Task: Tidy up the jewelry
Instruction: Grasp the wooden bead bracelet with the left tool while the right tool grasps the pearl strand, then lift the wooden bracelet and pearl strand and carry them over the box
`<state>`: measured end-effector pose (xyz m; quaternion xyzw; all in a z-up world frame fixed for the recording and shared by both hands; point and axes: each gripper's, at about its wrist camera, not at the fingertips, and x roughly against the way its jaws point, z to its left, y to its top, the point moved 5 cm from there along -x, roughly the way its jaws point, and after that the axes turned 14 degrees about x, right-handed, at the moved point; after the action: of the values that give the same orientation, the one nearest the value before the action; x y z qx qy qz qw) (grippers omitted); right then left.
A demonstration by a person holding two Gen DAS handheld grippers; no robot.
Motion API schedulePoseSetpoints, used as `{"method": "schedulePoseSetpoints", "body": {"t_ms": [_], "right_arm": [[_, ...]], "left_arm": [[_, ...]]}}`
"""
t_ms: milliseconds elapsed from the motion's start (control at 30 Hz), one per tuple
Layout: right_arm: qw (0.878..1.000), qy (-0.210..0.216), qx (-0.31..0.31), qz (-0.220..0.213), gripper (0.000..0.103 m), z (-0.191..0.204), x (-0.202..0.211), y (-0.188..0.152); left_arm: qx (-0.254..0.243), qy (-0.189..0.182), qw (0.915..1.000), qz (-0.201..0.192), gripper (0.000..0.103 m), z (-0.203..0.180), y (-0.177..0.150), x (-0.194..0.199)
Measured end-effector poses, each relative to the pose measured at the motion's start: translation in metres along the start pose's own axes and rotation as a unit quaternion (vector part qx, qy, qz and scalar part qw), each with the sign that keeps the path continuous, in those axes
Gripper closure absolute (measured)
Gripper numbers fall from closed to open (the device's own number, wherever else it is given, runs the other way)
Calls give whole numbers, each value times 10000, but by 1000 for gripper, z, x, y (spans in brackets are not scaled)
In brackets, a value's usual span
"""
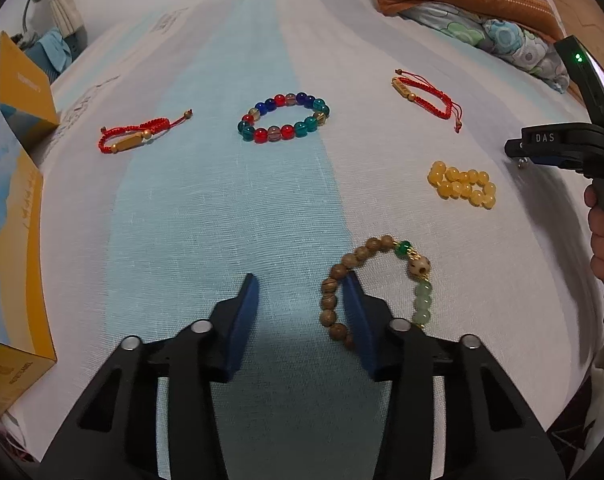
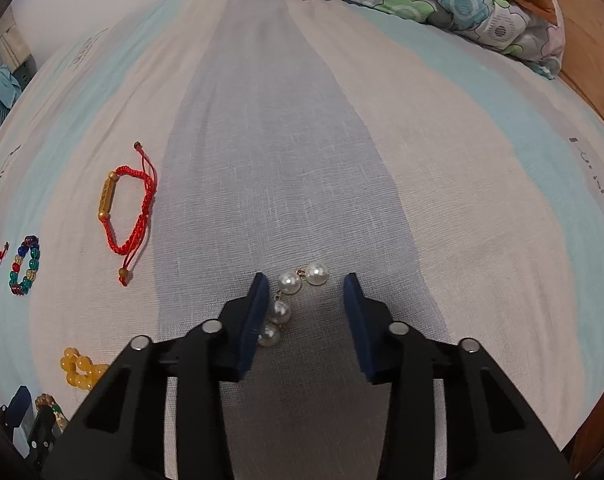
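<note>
Only the right wrist view shows pearls (image 2: 291,298) between its spread jaws.

the middle of the bedsheet (image 1: 237,208) lay bare, a wide lane between the left gripper (image 1: 302,284) and the multicoloured bead bracelet (image 1: 283,118). on the left edge the yellow boxes (image 1: 17,216) walled off that side. to the right the way was crowded: the wooden bead bracelet (image 1: 342,276) looped around the gripper's right finger, the yellow bead bracelet (image 1: 462,184) just beyond, the right gripper (image 1: 558,148) near it. ahead of the pearl piece (image 2: 289,300) the sheet ran clear (up to the pillows (image 2: 442,0)).
</note>
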<state>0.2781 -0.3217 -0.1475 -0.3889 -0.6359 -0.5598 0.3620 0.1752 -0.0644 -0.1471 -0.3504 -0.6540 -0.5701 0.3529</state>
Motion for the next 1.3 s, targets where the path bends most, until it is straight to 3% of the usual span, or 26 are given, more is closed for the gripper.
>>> {"method": "schedulePoseSetpoints", "body": {"t_ms": [133,200,267,433,767,1300], "right_arm": [[10000,-25,-23,-3,79,1,2,-2],[10000,-39,-18,-6,83,1,2,-3],[10000,-42,-15,-11,92,2,3,-3],[9999,54,-34,-136,93,-1,6,-2],[9988,-8,-86,-482,92,-3,27,1],[9979,-37,-134,-626,92,-3,34,-1]], "left_arm": [[42,-5,10000,13,80,3,0,0],[84,6,10000,18,93,6,2,0],[168,-68,9998,49,95,9,3,0],[493,-339,9981,133,96,19,7,3],[548,-399,9977,2,96,24,8,16],[617,-518,9966,-160,96,24,22,43]]}}
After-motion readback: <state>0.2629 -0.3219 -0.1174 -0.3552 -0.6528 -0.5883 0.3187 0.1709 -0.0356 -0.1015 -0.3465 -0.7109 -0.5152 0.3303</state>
